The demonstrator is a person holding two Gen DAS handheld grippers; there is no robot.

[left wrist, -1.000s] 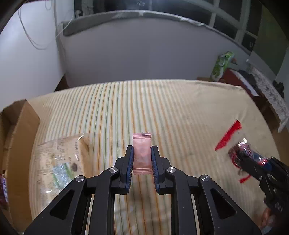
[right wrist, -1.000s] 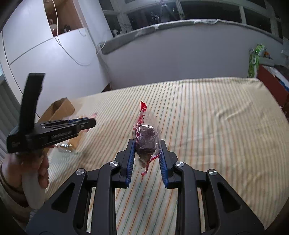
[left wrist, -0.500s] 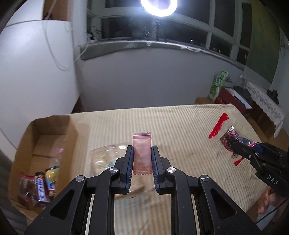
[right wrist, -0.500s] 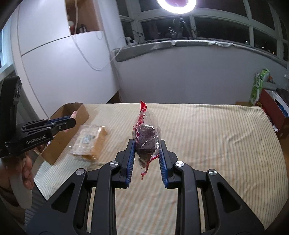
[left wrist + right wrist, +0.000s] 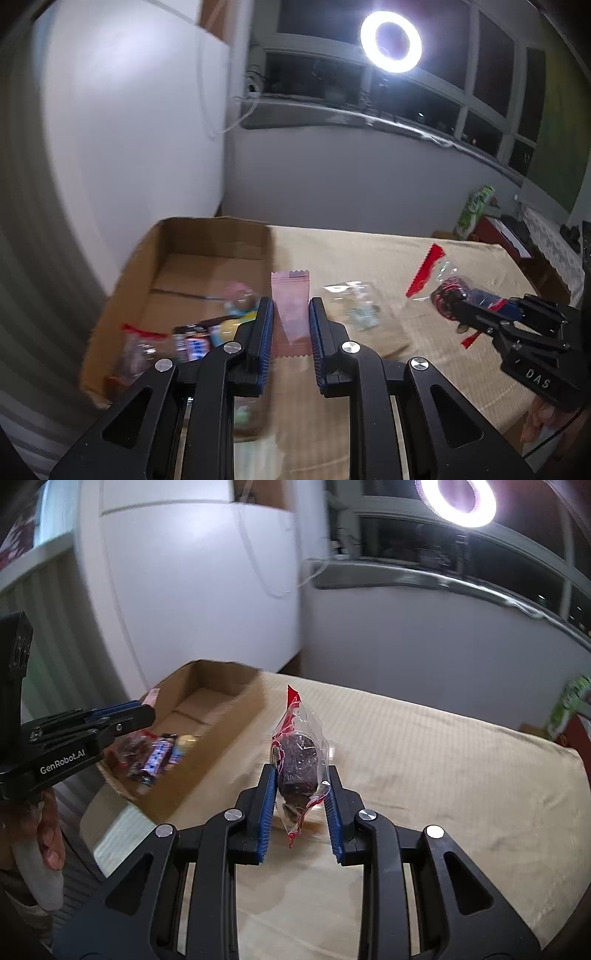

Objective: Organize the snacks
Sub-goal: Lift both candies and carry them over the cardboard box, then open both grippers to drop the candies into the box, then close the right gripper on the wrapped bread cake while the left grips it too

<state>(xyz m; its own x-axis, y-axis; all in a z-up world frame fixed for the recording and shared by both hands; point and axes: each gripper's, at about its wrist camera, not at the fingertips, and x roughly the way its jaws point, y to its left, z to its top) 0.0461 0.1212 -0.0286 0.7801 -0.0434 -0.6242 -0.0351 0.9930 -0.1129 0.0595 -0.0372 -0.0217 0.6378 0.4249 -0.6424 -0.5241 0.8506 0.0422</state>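
While my left tool (image 5: 291, 321) clamps a pink sachet (image 5: 290, 306), print unreadable, my right tool (image 5: 300, 797), marked "DAS", grips a clear dark-snack packet (image 5: 299, 764); left body reads "GenRobot.AI".

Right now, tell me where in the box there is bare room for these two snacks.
The far half of the cardboard box, up to its back wall, is bare. The near end is crowded with wrapped snacks. The striped cloth right of the box is also bare, apart from a clear packet.

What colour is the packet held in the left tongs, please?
Pale pink packet, clearest in the left wrist view.
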